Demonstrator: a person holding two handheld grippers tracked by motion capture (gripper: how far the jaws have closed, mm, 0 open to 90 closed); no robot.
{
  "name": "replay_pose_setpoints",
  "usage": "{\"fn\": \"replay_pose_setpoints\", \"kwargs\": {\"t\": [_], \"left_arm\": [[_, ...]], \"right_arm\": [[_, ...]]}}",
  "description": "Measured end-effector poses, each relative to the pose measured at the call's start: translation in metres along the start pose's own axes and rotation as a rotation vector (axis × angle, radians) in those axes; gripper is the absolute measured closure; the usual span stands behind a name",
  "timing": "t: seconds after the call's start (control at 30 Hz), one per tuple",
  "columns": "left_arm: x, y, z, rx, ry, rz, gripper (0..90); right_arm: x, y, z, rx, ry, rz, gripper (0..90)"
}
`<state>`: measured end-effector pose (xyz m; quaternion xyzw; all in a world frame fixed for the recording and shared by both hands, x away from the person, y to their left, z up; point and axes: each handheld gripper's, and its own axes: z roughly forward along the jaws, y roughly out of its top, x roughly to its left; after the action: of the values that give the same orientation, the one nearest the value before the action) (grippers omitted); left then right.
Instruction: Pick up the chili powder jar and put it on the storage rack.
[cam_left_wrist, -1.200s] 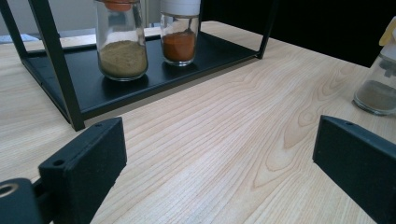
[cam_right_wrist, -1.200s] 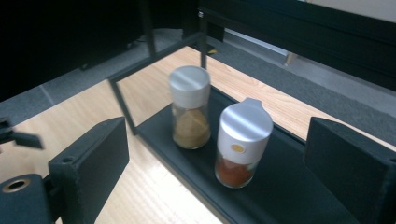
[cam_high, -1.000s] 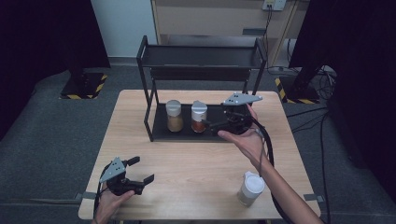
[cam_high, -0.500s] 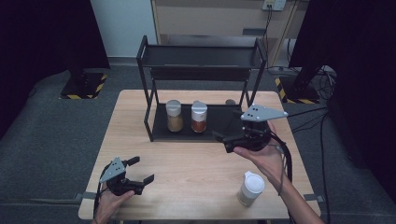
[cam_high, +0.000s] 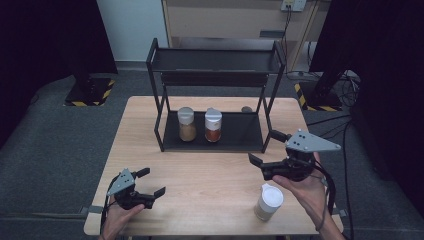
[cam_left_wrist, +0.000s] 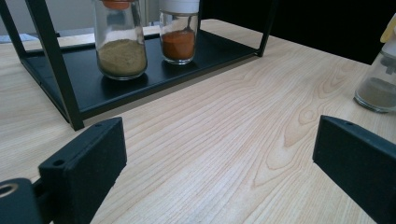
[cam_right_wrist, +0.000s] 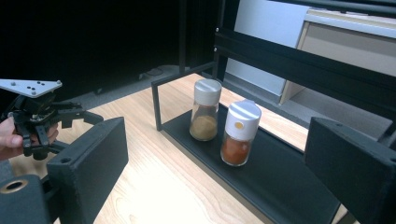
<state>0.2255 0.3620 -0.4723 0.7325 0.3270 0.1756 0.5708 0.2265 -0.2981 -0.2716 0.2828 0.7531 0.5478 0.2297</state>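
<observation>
Both pairs of my fingers stand wide apart with nothing between them. My left gripper (cam_high: 145, 186) sits low at the near left corner of the table (cam_high: 210, 175), jaws pointing toward the middle of the board. My right gripper (cam_high: 266, 154) hangs off the near right corner of the black rack (cam_high: 215, 75), its grey plate on top, jaws aimed left across the wood.

Nearest my right hand (cam_high: 307, 192) is the white-lidded jar (cam_high: 267, 201), upright on the table by the near edge, just beside my palm and apart from the jaws. In the left gripper view it shows at the far right (cam_left_wrist: 379, 84), glass, with a layer of brownish powder at the bottom.

On the rack's lower shelf two spice jars stand side by side, close but not touching: the tan-powder jar (cam_high: 186, 124) to the left, the orange-powder jar (cam_high: 213, 125) to the right. The top shelf looks bare from above.

The tabletop is pale wood with clear grain, lit evenly. Around it lies grey carpet (cam_high: 55, 145). Dark curtains (cam_high: 45, 40) close both sides; behind the rack are a pale wall panel and a beige cabinet (cam_high: 225, 20). Yellow-black striped bases (cam_high: 90, 92) rest on the floor, with cables at the right.
</observation>
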Motion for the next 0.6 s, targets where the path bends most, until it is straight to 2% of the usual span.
{"fn": "replay_pose_setpoints", "kwargs": {"t": [0.27,0.37,0.6], "left_arm": [[0.000,0.000,0.000,-0.002,0.000,-0.001,2.1],[0.000,0.000,0.000,-0.001,0.000,0.000,2.1],[0.000,0.000,0.000,-0.002,0.002,0.006,2.3]], "right_arm": [[0.001,-0.028,-0.020,-0.003,-0.065,0.028,6.7],[0.002,-0.039,-0.027,0.000,-0.109,0.030,6.6],[-0.004,-0.069,-0.041,0.002,-0.177,0.069,6.0]]}}
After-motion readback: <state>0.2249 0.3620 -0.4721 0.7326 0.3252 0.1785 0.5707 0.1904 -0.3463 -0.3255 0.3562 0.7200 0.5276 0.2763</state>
